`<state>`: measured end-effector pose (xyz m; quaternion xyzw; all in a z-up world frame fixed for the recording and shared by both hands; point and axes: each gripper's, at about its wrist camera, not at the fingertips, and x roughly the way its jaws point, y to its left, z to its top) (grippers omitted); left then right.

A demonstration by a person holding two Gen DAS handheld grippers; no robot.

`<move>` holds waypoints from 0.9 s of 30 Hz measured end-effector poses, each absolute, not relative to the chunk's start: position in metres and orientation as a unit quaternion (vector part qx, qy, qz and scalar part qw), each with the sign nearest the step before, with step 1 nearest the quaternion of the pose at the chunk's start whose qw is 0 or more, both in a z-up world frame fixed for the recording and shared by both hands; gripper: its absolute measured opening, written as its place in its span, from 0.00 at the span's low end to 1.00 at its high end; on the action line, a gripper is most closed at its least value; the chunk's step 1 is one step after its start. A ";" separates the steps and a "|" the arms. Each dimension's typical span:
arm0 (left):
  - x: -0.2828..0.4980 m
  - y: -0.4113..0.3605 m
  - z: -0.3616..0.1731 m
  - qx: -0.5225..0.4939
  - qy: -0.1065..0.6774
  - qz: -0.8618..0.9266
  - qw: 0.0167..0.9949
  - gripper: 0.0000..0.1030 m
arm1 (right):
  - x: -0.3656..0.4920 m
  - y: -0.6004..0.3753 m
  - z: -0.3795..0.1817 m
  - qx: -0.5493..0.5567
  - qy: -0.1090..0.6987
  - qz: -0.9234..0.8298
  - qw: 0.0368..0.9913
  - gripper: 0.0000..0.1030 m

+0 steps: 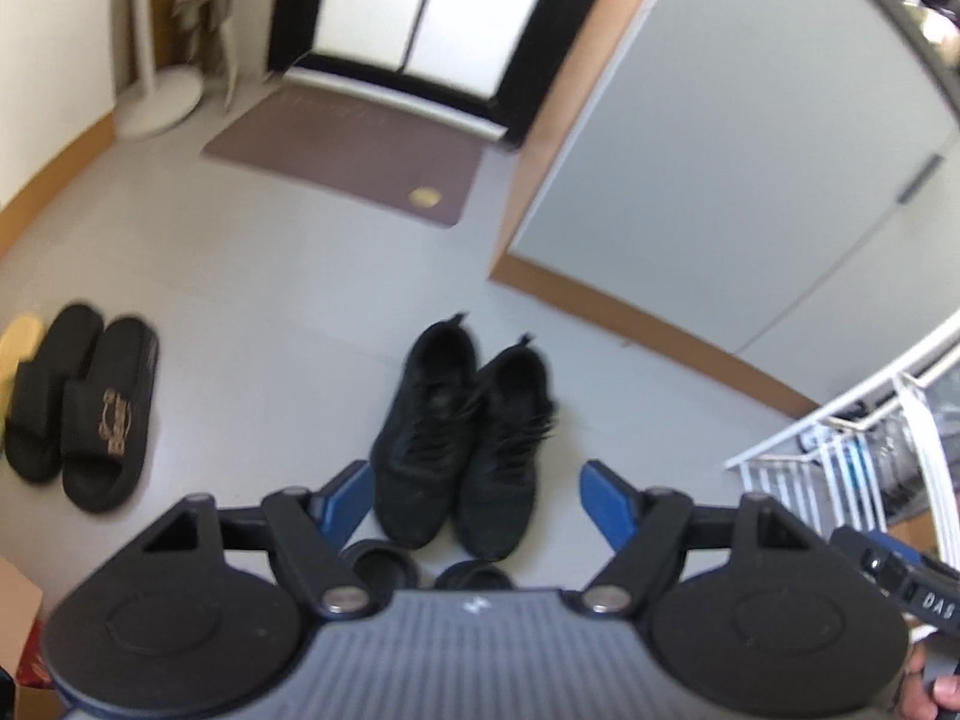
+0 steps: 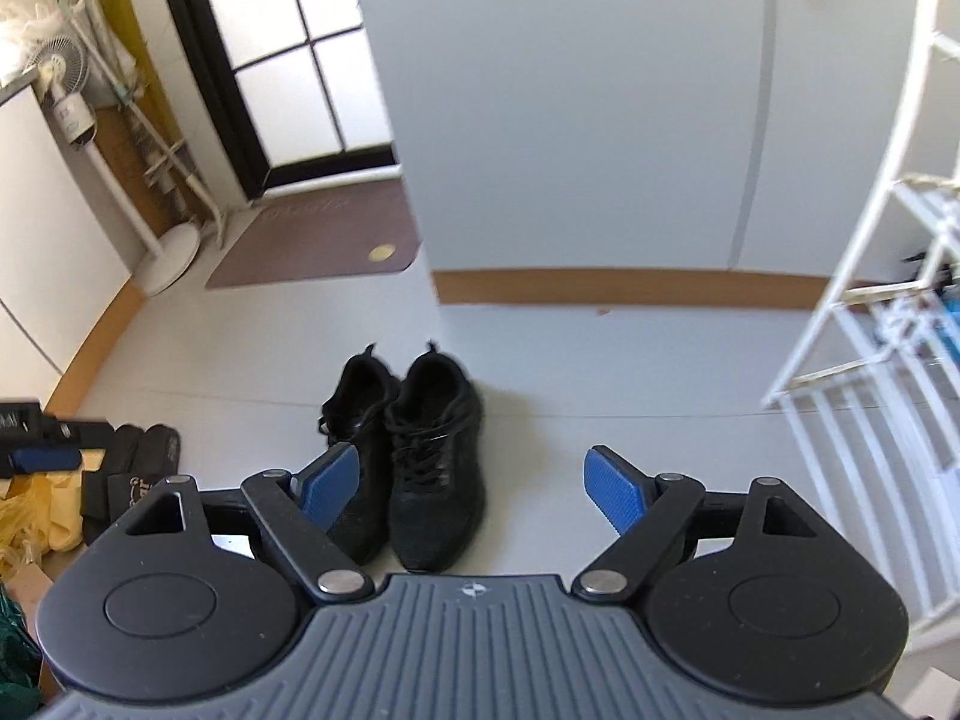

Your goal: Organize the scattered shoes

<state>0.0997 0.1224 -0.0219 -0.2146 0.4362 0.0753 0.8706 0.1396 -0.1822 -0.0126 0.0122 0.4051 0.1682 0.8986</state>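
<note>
Two black slides (image 1: 84, 402) at nine o'clock, side by side. Two black sneakers (image 1: 465, 441) at centre, touching, on floor (image 1: 270, 300). Left gripper (image 1: 474, 495) and right gripper (image 2: 474, 489): fingers apart, empty. One white rack (image 2: 870, 300) at three o'clock.

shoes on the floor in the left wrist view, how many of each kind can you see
Black lace-up sneakers: 2, side by side on the grey floor
Black slide sandals with a gold logo: 2, side by side at the left
Dark slip-on shoes partly hidden behind the left gripper: 2, only their ends show
Total: 6
</note>
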 end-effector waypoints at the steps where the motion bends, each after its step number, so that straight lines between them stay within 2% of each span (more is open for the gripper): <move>1: 0.097 0.114 -0.014 -0.211 0.434 0.071 0.873 0.76 | 0.130 -0.193 -0.003 0.018 0.401 0.163 0.901 0.85; 4: 0.088 0.086 0.008 -0.202 0.430 0.053 0.878 0.76 | 0.109 -0.216 0.010 0.032 0.394 0.155 0.905 0.88; 13: 0.042 0.010 0.040 -0.174 0.428 0.005 0.887 0.76 | 0.043 -0.284 0.018 0.065 0.383 0.129 0.912 0.89; 27: -0.020 -0.086 0.035 -0.083 0.446 -0.060 0.889 0.77 | -0.030 -0.360 0.012 0.111 0.379 0.094 0.914 0.89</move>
